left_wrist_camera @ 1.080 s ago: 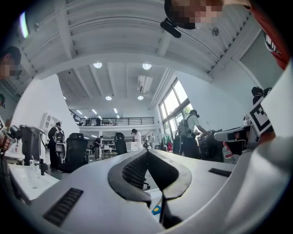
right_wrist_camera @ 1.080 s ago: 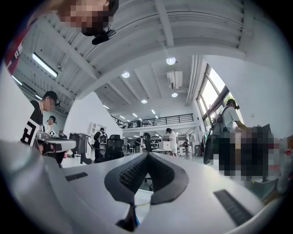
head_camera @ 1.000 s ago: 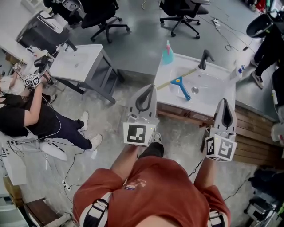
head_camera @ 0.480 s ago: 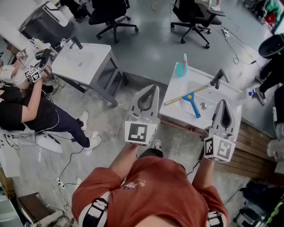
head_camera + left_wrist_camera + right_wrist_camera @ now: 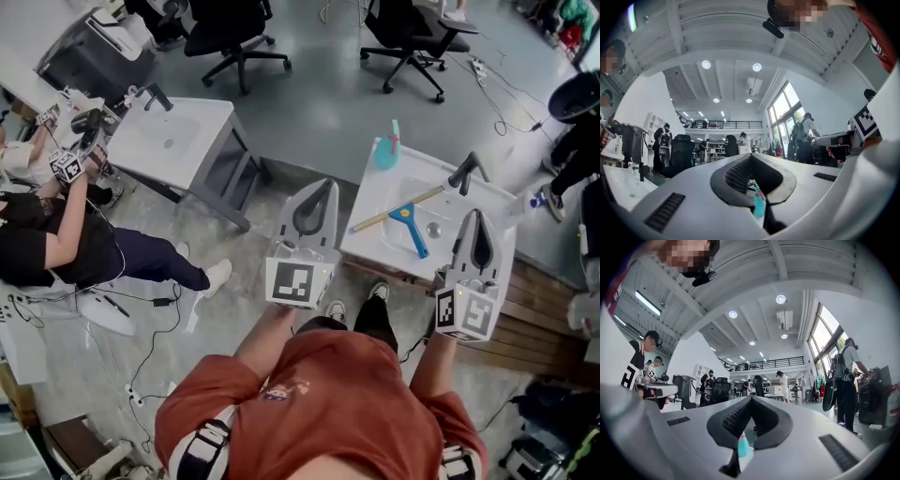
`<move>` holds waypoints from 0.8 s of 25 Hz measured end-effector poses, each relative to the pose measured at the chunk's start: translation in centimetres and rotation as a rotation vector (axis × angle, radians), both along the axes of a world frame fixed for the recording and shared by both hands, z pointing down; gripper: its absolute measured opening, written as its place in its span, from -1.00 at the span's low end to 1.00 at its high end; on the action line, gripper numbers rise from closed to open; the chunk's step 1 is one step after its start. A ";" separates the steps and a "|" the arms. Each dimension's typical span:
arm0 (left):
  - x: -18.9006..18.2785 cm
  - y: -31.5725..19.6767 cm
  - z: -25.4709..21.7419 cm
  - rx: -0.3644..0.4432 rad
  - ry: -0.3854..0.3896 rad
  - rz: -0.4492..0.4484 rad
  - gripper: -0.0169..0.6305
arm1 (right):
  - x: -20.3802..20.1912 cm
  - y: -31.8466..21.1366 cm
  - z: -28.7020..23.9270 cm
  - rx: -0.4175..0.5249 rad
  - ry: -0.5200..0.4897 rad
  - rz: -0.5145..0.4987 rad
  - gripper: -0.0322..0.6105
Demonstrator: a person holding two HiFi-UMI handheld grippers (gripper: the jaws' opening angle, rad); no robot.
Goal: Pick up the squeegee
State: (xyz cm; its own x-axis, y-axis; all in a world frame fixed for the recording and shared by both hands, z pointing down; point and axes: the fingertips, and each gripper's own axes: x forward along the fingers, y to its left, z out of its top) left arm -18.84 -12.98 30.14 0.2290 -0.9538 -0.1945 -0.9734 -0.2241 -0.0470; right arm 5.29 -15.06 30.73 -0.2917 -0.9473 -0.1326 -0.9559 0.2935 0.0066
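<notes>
The squeegee point(image 5: 410, 223), with a blue head and a long wooden handle, lies across the basin of a white sink unit point(image 5: 370, 230) at the right of the head view. My left gripper point(image 5: 323, 185) is shut and empty and hangs just left of the sink's front corner. Over the sink's right front edge my right gripper point(image 5: 476, 216) is shut on nothing, a short way right of the squeegee. In the left gripper view the left gripper point(image 5: 751, 157) has its tips together, and so has the right gripper point(image 5: 751, 398) in its own view.
A teal spray bottle point(image 5: 386, 150) stands at the sink's back left and a dark faucet point(image 5: 466, 171) at its back. A second sink unit point(image 5: 173, 136) stands to the left near a seated person point(image 5: 56, 234). Office chairs point(image 5: 230, 37) are behind, and wooden boards point(image 5: 544, 300) lie to the right.
Both grippers have come closer to the sink, which now lies lower and nearer in the head view. My foot has stepped forward under it.
</notes>
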 end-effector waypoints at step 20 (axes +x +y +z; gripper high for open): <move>7.2 -13.0 -0.3 0.023 -0.042 0.026 -0.89 | 6.6 -12.7 0.2 0.027 -0.007 0.006 -0.88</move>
State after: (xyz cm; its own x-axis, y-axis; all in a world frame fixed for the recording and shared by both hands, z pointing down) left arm -11.66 -25.99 29.80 0.2617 -0.9429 -0.2060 -0.9644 -0.2473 -0.0936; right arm 11.86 -27.75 30.97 -0.2852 -0.9450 -0.1604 -0.9577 0.2877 0.0078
